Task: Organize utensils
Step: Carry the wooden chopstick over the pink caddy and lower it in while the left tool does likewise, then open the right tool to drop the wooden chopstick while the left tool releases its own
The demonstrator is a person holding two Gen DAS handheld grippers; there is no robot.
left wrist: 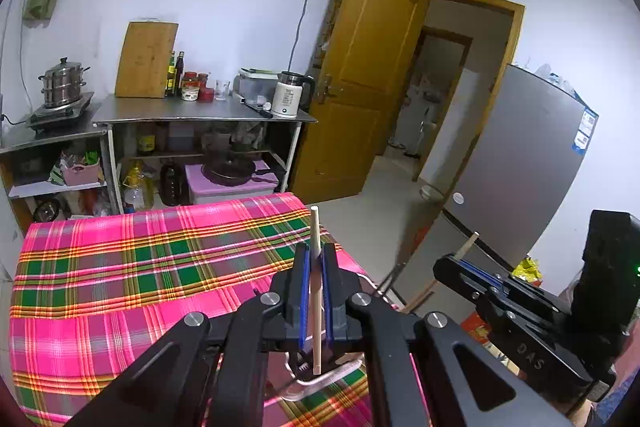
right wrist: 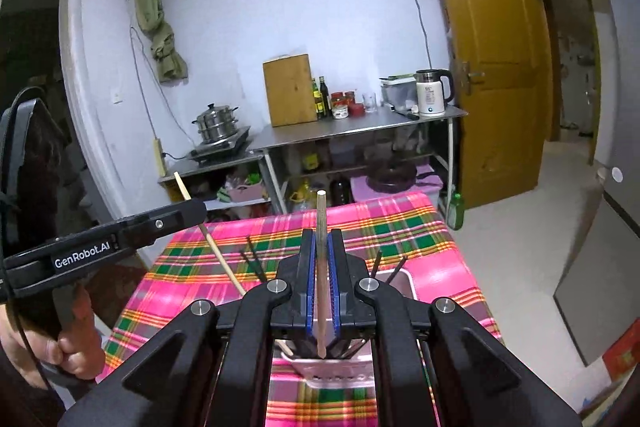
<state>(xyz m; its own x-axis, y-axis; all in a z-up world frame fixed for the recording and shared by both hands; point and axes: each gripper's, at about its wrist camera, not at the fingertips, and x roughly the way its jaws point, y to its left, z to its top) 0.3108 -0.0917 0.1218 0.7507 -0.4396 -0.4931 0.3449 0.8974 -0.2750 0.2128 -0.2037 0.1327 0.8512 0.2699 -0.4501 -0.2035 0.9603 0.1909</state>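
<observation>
Both tongs sit above the pink-and-green plaid cloth-covered counter (right wrist: pixel 400 227), each clamped on one pale wooden chopstick.

Left tongs (left wrist: pixel 316 259): blue pads shut tight on a light wooden chopstick (left wrist: pixel 316 227), its long axis running along the fingers, tip poking out past them and tail hanging back under the frame. In the right wrist view the same stick (right wrist: pixel 216 255) slants down toward the basket.

Right tongs (right wrist: pixel 321 247): pads likewise closed on a second light wooden chopstick (right wrist: pixel 321 211), also in line w/ the fingers.

Key relation: the pale pink plastic utensil basket (right wrist: pixel 404 281) lies directly below and just ahead of the right tongs, dark chopsticks (right wrist: pixel 254 261) already standing in it. So the right side is nearer; its stick's lower end looks right over the basket mouth, though whether it's inside I can't tell. Left tongs are off to the basket's left side, a bit further away.

Judgement: next move prob. needs each stick tipped more upright, lower end toward the basket, before letting go.
</observation>
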